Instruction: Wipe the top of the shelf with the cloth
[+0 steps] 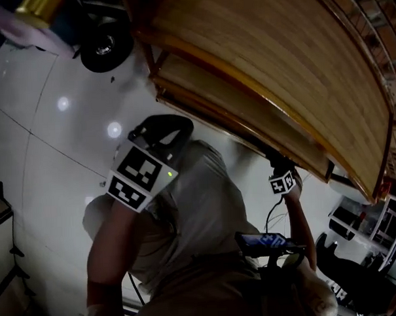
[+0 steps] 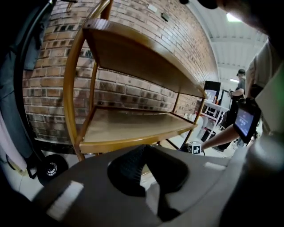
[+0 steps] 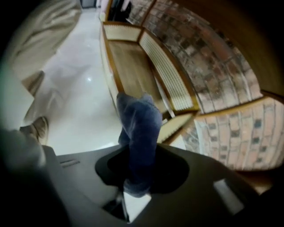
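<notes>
The bamboo shelf (image 1: 266, 66) fills the upper right of the head view, seen from above. In the left gripper view its top board (image 2: 133, 48) and lower board (image 2: 128, 126) stand ahead against a brick wall. My left gripper (image 1: 159, 131) hangs left of the shelf over the floor, and in its own view the left gripper (image 2: 144, 155) is shut with nothing in it. My right gripper (image 1: 281, 165) is low at the shelf's near edge. A dark blue cloth (image 3: 140, 124) sticks up from the right gripper (image 3: 135, 175), which is shut on it.
Glossy white floor (image 1: 46, 128) lies to the left. A black wheel (image 1: 104, 43) sits by the shelf's far corner. A white rack (image 1: 378, 225) stands at the right. A lit screen (image 1: 264, 239) is strapped at my waist. A slatted wooden frame (image 3: 133, 66) lies along the brick wall (image 3: 230, 80).
</notes>
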`<action>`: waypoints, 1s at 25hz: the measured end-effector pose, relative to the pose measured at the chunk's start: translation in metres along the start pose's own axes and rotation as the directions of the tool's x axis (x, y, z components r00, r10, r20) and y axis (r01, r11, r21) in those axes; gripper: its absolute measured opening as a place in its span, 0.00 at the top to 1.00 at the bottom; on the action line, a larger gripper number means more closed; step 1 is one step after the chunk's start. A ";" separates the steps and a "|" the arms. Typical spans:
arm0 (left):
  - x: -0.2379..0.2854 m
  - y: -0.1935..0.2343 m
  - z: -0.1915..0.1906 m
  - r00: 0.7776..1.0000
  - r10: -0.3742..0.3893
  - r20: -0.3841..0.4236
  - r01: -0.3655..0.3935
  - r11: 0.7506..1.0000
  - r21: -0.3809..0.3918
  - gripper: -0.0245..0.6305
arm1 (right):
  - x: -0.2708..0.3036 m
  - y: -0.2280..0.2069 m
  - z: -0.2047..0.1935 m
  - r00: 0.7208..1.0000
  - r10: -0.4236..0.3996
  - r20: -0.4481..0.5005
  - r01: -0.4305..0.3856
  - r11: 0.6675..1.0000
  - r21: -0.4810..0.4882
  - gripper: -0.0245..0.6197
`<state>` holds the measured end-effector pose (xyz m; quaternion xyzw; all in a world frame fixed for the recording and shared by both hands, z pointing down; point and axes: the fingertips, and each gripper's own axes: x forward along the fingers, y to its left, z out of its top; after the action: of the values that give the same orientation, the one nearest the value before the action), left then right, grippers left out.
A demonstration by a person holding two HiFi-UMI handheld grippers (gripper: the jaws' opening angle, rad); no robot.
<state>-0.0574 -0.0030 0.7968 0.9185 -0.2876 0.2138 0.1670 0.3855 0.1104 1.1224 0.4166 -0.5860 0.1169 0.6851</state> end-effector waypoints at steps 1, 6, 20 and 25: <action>-0.005 -0.013 0.003 1.000 -0.011 0.020 0.011 1.000 -0.006 0.96 | -0.002 0.001 -0.024 0.999 -0.017 -0.044 0.018 1.000 0.012 0.81; -0.023 0.001 -0.002 0.996 0.068 0.062 -0.061 0.992 -0.108 0.96 | -0.039 0.023 -0.045 0.993 0.001 -0.121 0.011 0.995 0.096 0.81; -0.113 0.008 -0.014 0.969 0.246 -0.006 -0.234 0.914 -0.333 0.96 | -0.386 0.067 0.198 0.850 0.422 0.313 -0.406 0.906 -0.121 0.82; -0.211 -0.029 0.080 0.966 0.258 0.004 -0.253 0.950 -0.182 0.96 | -0.505 0.036 0.229 0.831 0.432 0.351 -0.435 0.897 -0.075 0.82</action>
<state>-0.1732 0.0811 0.6201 0.8575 -0.4246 0.1943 0.2162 0.0564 0.1366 0.6759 0.2901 -0.7795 0.1933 0.5204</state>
